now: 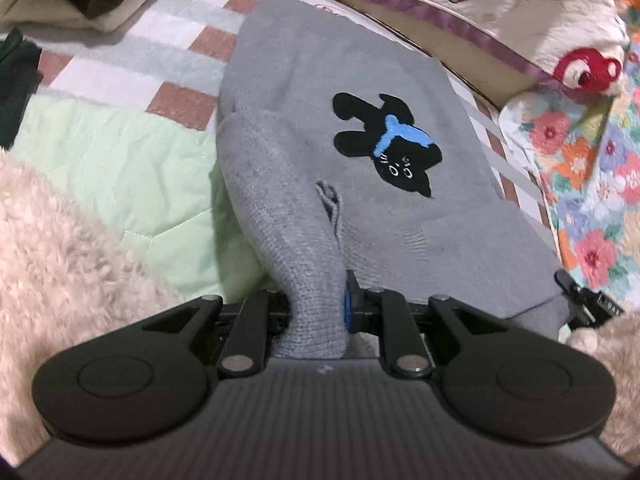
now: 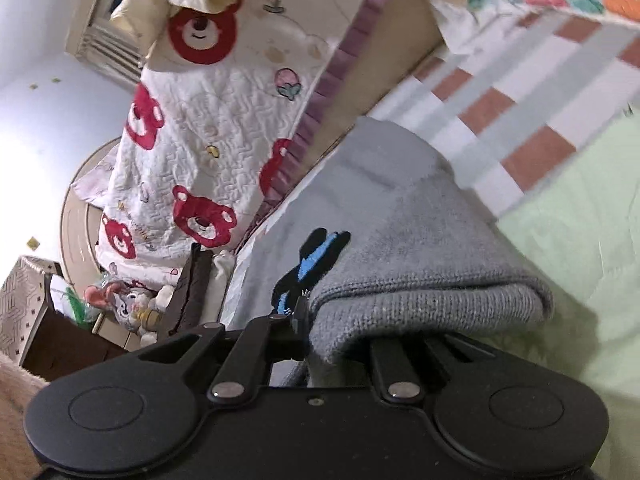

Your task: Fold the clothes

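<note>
Left wrist view shows a grey knitted sweater [image 1: 320, 152] with a black cat patch [image 1: 388, 144] lying on a checked bedspread [image 1: 132, 60], its near edge over a pale green quilt [image 1: 120, 168]. The left gripper [image 1: 316, 312] is closed tight on a bunched fold of the knit. At the near right corner of the sweater the right gripper [image 1: 580, 300] pinches the hem; in the right wrist view its fingers [image 2: 300, 312] are clamped on a doubled layer of grey knit. A red-bear quilt [image 2: 192, 140] hangs far behind. A patterned box [image 2: 24, 304] at the left stands open, its contents unclear, soft toys [image 2: 128, 304] beside it.
</note>
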`<state>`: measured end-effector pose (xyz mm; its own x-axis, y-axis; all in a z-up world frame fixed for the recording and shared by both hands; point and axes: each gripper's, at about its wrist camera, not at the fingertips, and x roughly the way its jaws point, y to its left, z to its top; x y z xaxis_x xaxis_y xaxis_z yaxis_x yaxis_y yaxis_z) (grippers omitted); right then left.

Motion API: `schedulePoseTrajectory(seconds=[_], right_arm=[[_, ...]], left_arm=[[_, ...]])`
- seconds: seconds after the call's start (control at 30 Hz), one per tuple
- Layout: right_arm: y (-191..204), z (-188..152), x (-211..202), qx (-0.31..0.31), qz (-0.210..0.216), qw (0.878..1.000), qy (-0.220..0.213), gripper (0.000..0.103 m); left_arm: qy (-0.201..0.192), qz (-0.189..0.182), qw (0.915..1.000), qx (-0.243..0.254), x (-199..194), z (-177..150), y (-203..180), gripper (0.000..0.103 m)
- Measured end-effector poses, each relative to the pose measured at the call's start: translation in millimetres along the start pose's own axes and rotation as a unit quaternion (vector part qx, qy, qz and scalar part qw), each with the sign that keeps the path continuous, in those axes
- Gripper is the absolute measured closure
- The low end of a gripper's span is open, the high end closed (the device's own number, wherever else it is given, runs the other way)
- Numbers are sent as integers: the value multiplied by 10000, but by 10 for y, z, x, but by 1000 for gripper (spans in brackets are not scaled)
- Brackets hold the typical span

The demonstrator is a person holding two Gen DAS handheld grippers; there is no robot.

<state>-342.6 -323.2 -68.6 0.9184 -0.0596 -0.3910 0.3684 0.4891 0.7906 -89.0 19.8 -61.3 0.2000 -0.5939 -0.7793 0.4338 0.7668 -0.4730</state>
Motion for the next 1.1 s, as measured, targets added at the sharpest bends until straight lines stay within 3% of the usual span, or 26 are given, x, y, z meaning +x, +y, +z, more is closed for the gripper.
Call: schedulePoseTrajectory(seconds=[0.1,0.2,0.3,0.53,0.7,0.83,0.97,1.1], right_arm=[[37,109,47,-39,91,9999,-72,91],[194,331,221,-240,194,9994,-151,91],[432,608,510,-709,123,9974,-93,91],[817,1443,1526,-1178,-544,9887,746,91],[818,1927,2325,-1187,-1165,9781,1252,91],[606,1994,2743,-1280,-1525,9704,1370,91],[520,2022,2877,-1142,-1555,9724,1314,91],[526,2147,3082,-1243,-1610,9668,1546,91]], left_arm=[[-3,-35,10000,-84,48,88,72,88],[-161,-13,9998,136,65,313,30,88],[-329,-34,9991,251,129,574,24,88],[-361,38,9993,6,659,1465,425,88],[-239,106,9994,-213,1230,1949,650,88],[-210,199,9994,-187,1582,2128,775,88],[-266,-266,9975,-597,1574,2267,942,88],[-108,-326,9980,-533,1677,2535,940,88]])
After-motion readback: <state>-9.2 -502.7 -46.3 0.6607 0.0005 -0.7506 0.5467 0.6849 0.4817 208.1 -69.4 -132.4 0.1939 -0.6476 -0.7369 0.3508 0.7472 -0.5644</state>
